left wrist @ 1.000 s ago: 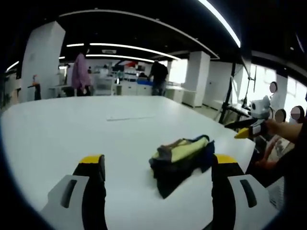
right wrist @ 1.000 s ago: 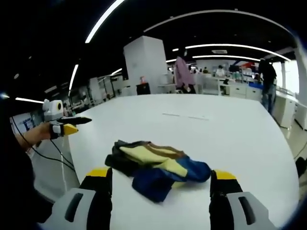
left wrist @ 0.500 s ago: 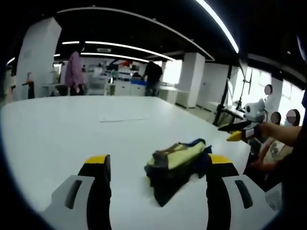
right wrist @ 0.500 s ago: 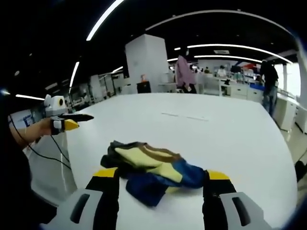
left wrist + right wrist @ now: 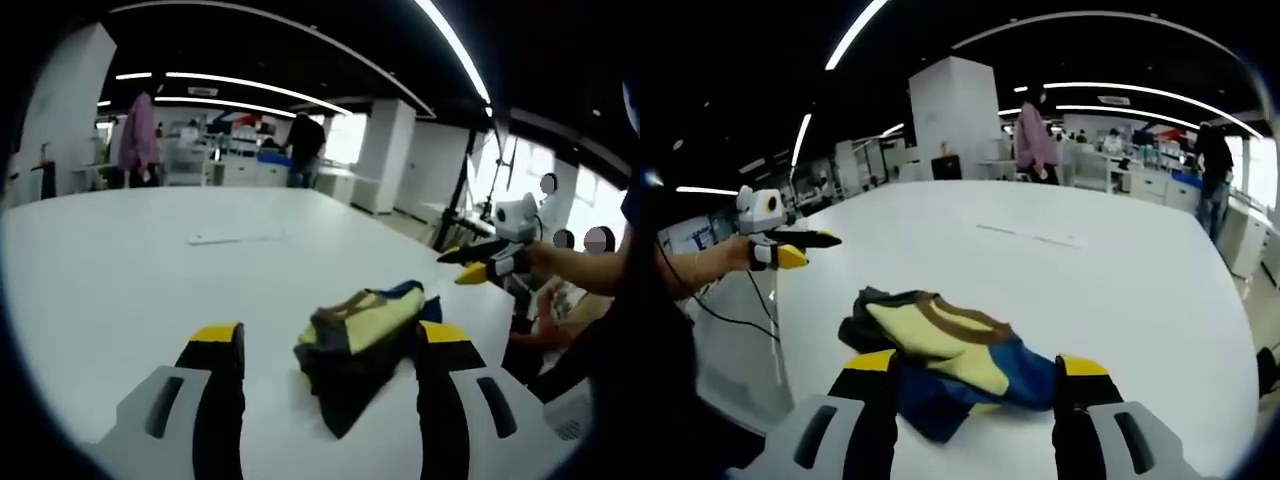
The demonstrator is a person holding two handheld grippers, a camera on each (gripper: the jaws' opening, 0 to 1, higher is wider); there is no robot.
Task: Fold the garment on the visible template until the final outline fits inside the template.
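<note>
White table (image 5: 120,270), wide and bare-topped. Crumpled garment (image 5: 365,335) in yellow, brown, blue and dark cloth heaped near table's edge, w/ a faint outline (image 5: 1030,237) marked further back. In left gripper view, left gripper (image 5: 330,345) spread wide, nothing held, garment lying between jaw tips, nearer the right one. In right gripper view, right gripper (image 5: 975,370) likewise wide apart, empty, heap between and just beyond tips.
</note>
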